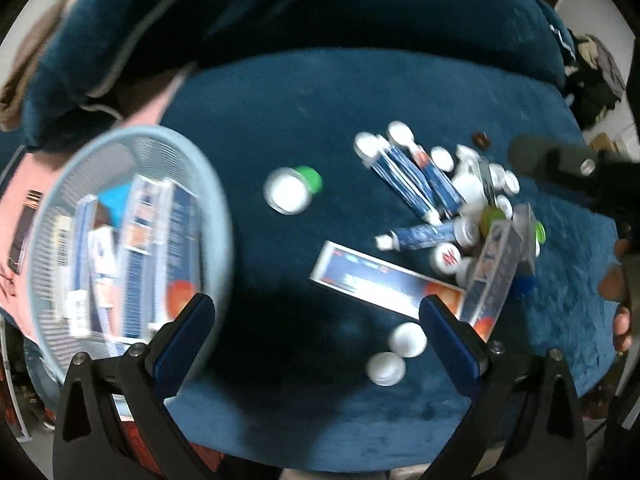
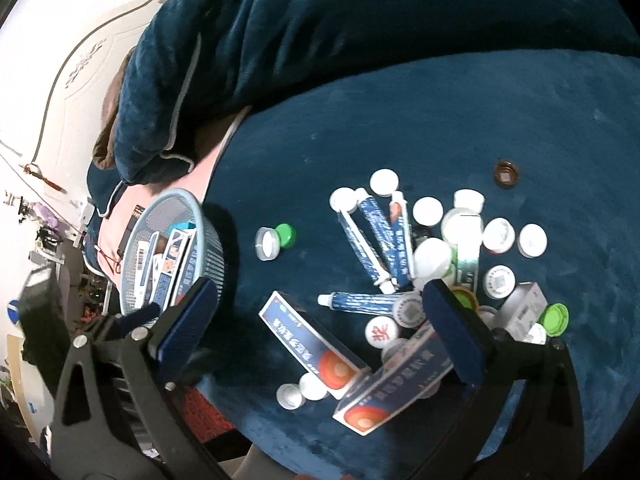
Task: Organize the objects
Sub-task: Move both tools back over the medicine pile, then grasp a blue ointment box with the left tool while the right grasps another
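Ointment box (image 2: 312,338), 6 o'clock of tube pile: light, stiff card; pinch long sides. Both tongs (image 1: 316,320) (image 2: 320,320) spread, empty. Basket (image 2: 212,240) at 9.

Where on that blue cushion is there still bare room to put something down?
The far stretch of the blue cushion, beyond the tubes, is bare. So is the strip between the basket and the green-lidded jar. The pile of caps and boxes on the right is crowded.

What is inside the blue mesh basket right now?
The blue mesh basket holds several blue-and-white boxes standing on end, one showing a barcode, plus something bright blue. Whatever lies beneath them on the basket floor is covered.
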Demonstrator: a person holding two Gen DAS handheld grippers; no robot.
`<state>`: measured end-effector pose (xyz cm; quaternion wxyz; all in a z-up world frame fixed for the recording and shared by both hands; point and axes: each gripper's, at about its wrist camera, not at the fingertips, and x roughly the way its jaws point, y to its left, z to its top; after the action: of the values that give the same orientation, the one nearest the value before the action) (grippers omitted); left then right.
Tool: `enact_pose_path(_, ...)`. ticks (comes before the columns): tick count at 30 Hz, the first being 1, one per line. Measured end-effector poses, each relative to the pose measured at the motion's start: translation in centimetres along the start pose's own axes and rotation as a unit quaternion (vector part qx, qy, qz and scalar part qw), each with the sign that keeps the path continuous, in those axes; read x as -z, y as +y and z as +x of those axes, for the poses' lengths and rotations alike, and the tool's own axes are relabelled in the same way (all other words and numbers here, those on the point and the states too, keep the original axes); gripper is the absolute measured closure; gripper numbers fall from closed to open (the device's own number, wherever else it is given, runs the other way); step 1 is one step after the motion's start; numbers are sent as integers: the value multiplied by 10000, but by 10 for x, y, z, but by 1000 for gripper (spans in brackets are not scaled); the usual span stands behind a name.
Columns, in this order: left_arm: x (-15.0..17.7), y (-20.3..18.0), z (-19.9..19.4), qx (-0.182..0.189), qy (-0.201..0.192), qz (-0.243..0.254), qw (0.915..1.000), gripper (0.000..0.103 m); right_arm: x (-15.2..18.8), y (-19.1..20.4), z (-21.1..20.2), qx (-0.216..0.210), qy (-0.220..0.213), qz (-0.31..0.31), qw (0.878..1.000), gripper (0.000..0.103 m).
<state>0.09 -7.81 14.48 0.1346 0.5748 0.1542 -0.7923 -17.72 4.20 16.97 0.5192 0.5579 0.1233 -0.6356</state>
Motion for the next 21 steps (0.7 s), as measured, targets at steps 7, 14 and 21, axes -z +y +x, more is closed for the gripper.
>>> enact_pose_path(7, 1, -9, 59, 440, 883, -588, 9934, 1, 11, -11, -1, 197, 99, -17, 9998, 0)
enact_pose_path(14, -5, -6, 83, 714, 1015, -1363, 9829, 1, 20, -32, -8, 295, 64, 156, 9994, 0)
enact_pose_path(21, -15, -35, 105, 551, 1130, -1083, 9861, 24, 22, -43, -11, 332, 45, 299, 9990, 0)
